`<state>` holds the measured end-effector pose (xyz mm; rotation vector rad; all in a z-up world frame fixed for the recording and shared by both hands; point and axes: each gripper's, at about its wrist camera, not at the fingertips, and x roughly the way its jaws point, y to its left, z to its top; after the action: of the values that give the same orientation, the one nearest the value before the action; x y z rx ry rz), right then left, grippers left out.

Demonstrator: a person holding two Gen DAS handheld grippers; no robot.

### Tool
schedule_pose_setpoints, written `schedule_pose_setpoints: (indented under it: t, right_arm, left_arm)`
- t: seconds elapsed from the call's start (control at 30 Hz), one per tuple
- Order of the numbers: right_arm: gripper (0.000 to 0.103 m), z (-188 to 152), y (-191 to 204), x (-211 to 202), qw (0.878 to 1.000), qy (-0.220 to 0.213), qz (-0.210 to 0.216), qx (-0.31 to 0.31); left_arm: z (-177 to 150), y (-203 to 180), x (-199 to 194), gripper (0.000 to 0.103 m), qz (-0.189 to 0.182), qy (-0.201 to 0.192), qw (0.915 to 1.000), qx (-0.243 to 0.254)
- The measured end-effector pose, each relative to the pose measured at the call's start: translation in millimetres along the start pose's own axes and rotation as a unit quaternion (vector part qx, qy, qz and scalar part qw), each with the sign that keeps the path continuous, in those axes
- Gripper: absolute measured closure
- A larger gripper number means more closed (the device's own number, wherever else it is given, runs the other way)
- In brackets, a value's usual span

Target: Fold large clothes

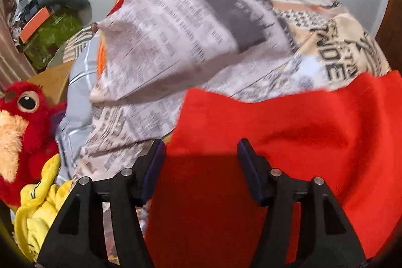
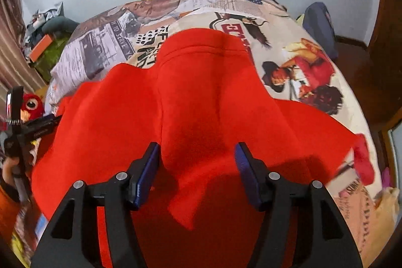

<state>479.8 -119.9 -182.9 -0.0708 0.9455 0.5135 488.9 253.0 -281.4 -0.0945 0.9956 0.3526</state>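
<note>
The red garment (image 2: pixel 191 102) is lying spread over the printed bedspread (image 2: pixel 296 42), directly ahead of and beneath both grippers. To fold cleanly, each should be pinching an edge, not bunched middle cloth. The right gripper (image 2: pixel 197 160) and left gripper (image 1: pixel 201 157) are hovering low, tilted downward, jaws apart, holding nothing.

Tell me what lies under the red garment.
The red garment is spread on a bed cover printed with newspaper text and cartoon figures, which shows around its far and side edges. Whatever sits directly beneath the red cloth is covered and cannot be seen.
</note>
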Motion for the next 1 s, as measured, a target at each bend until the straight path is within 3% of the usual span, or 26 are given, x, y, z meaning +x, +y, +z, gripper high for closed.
schedule_pose_setpoints:
  t: [0.1,0.23,0.37,0.5,0.63,0.8,0.93,1.0]
  right_arm:
    - [0.042,-10.6,3.6,-9.9,0.999,0.000,-0.028,-0.032]
    - [0.042,-33.3,3.7,-23.8,0.990,0.008,-0.104,-0.092]
    - [0.039,-50.6,-6.2,-43.3,0.986,0.018,-0.140,-0.092]
    - [0.039,-57.8,-17.0,-65.2,0.988,0.032,-0.140,-0.059]
    - [0.039,-61.1,-6.6,-91.2,0.988,0.017,-0.140,-0.061]
    - [0.039,-61.0,22.6,-118.3,0.985,-0.017,-0.140,-0.097]
    - [0.038,-59.5,47.9,-132.8,0.986,-0.042,-0.118,-0.110]
    - [0.035,-59.9,59.2,-133.9,0.989,-0.045,-0.091,-0.108]
  left_arm:
    - [-18.2,10.4,-5.4,0.043,-0.011,0.013,0.9998,-0.001]
    - [-58.1,20.2,-19.8,0.042,-0.012,0.028,0.9995,0.012]
    - [-92.3,36.8,-37.6,0.042,-0.024,0.051,0.9984,0.000]
    - [-115.7,52.0,-68.6,0.042,-0.023,0.049,0.9983,-0.021]
    - [-117.8,57.3,-106.7,0.042,-0.017,0.018,0.9993,-0.028]
    - [-114.8,57.5,-154.0,0.041,-0.055,-0.022,0.9967,-0.056]
    - [-116.6,52.4,-175.3,0.015,-0.112,-0.038,0.9877,-0.103]
    - [-120.7,49.8,-177.0,0.013,-0.148,-0.028,0.9800,-0.130]
